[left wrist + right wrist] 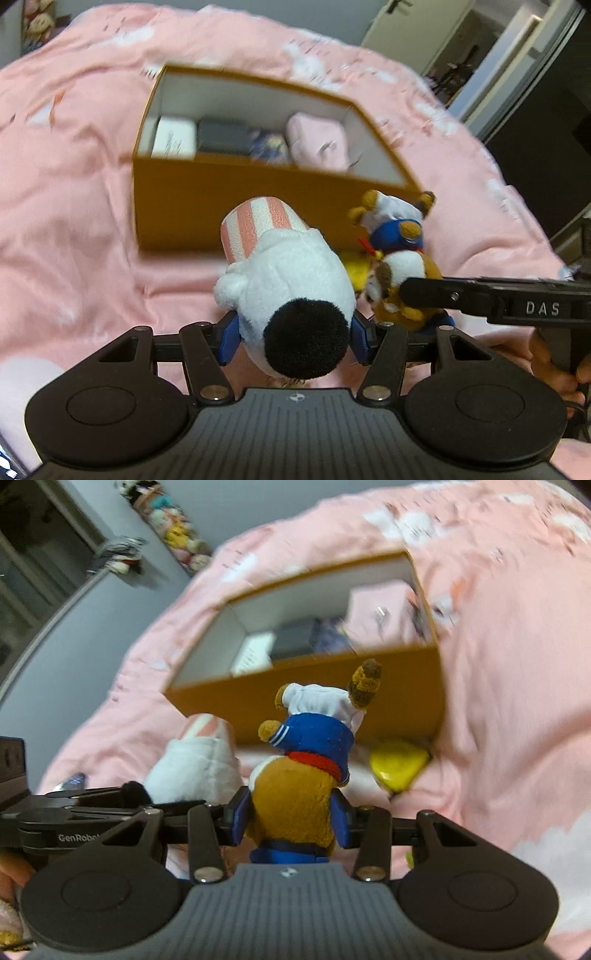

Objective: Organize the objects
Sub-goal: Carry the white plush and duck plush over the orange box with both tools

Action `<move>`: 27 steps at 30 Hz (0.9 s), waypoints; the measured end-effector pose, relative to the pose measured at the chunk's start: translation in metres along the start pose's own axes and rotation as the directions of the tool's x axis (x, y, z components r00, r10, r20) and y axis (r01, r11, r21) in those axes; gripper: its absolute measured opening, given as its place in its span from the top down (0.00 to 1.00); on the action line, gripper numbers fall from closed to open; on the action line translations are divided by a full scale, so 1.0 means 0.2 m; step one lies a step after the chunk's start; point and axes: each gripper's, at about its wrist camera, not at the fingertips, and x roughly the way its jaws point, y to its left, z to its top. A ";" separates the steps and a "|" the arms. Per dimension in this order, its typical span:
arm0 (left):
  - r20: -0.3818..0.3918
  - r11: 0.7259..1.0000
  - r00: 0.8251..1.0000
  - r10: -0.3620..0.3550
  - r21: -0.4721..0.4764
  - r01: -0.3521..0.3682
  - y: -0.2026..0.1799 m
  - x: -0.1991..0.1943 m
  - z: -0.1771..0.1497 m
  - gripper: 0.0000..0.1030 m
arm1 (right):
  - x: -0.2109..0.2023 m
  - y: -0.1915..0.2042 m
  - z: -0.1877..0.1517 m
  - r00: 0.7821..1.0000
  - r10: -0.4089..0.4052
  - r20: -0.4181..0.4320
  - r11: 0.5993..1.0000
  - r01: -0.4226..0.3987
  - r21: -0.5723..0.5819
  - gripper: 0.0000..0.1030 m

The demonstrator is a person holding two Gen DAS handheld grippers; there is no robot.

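My left gripper point(293, 341) is shut on a white plush toy point(291, 273) with a black pompom and a pink-striped end, and holds it above the bed. Beside it on the right, my right gripper point(291, 823) is shut on a brown plush animal point(295, 794) in a blue sailor top and white hat. The same animal point(402, 266) shows in the left wrist view. An orange cardboard box point(207, 199) with white inner walls lies open just beyond both toys. The box point(399, 686) appears tilted in the right wrist view.
Inside the box lie a white packet point(173, 138), a dark case point(221, 138) and a pink pouch point(317, 142). A yellow object point(399, 768) rests on the pink bedspread point(74, 184) by the box's near wall. Plush toys hang on the wall behind.
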 end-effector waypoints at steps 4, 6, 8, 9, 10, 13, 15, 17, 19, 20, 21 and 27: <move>0.053 0.998 0.998 -0.016 0.061 0.013 -0.08 -0.10 0.12 0.36 | -0.09 0.05 0.13 0.998 0.052 0.036 0.998 -0.051 -0.032 0.55; 0.084 0.996 0.996 -0.026 0.086 0.019 -0.12 -0.15 0.20 0.36 | -0.11 0.09 0.19 0.997 0.063 0.053 0.997 -0.060 -0.056 0.55; 0.115 0.995 0.993 -0.033 0.101 0.021 -0.14 -0.18 0.27 0.36 | -0.13 0.13 0.27 0.994 0.075 0.075 0.994 -0.068 -0.087 0.55; 0.136 0.994 0.990 -0.035 0.109 0.020 -0.15 -0.20 0.32 0.36 | -0.14 0.14 0.31 0.993 0.082 0.089 0.992 -0.073 -0.100 0.55; 0.151 0.993 0.988 -0.035 0.113 0.018 -0.16 -0.22 0.35 0.36 | -0.15 0.16 0.36 0.991 0.090 0.103 0.991 -0.079 -0.111 0.55; 0.188 0.993 0.981 -0.044 0.119 0.021 -0.17 -0.24 0.49 0.36 | -0.15 0.17 0.48 0.985 0.102 0.142 0.988 -0.084 -0.127 0.54; 0.202 0.992 0.978 -0.046 0.121 0.021 -0.16 -0.23 0.56 0.36 | -0.14 0.17 0.56 0.981 0.106 0.164 0.988 -0.084 -0.131 0.54; 0.198 0.993 0.979 -0.042 0.120 0.018 -0.16 -0.19 0.62 0.36 | -0.11 0.17 0.63 0.978 0.109 0.178 0.987 -0.085 -0.136 0.54; 0.178 0.995 0.983 -0.033 0.103 0.015 -0.12 -0.12 0.68 0.36 | -0.05 0.16 0.69 0.980 0.091 0.176 0.988 -0.066 -0.142 0.54; 0.162 0.996 0.986 -0.029 0.093 0.014 -0.10 -0.07 0.70 0.36 | -0.02 0.14 0.70 0.982 0.083 0.169 0.988 -0.059 -0.141 0.54; 0.143 0.997 0.989 -0.025 0.082 0.014 -0.08 -0.03 0.71 0.36 | 0.03 0.12 0.72 0.985 0.074 0.153 0.990 -0.054 -0.132 0.54; 0.038 0.999 0.999 0.008 0.053 -0.010 0.06 0.24 0.71 0.36 | 0.31 -0.01 0.72 0.999 0.044 0.026 0.997 -0.042 -0.065 0.54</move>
